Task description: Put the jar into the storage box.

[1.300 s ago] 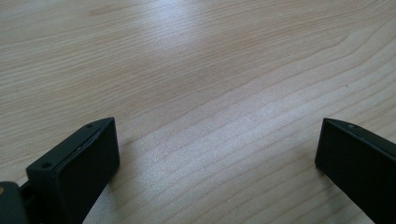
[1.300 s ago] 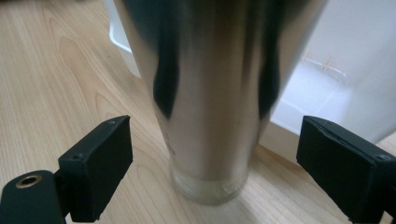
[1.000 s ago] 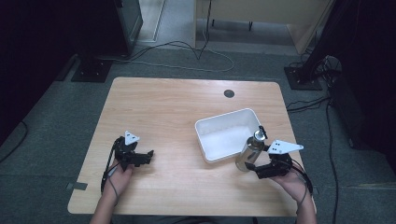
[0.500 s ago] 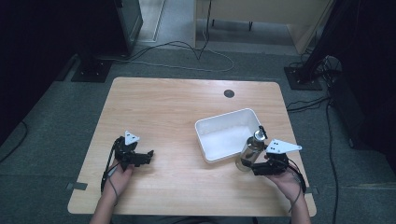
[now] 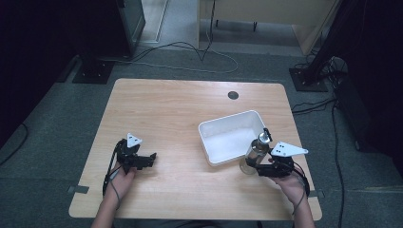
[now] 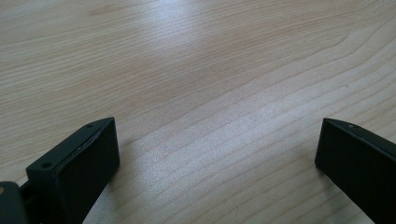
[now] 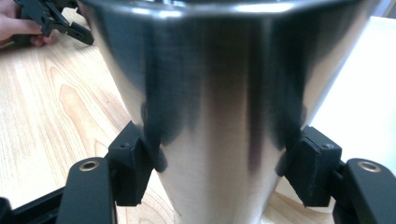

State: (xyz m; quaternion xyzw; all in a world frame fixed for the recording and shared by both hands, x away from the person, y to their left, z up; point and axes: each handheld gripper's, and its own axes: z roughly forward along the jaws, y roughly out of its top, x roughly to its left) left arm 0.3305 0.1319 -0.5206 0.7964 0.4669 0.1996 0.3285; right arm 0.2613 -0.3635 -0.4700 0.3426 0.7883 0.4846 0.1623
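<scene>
Gripping the steel bottle (image 5: pixel 255 154) low on its body, upright between my right gripper (image 5: pixel 264 169) jaws, I see the white bin (image 5: pixel 231 137) just ahead and leftward of it, my left gripper (image 5: pixel 148 160) wide apart, empty, far off.
</scene>
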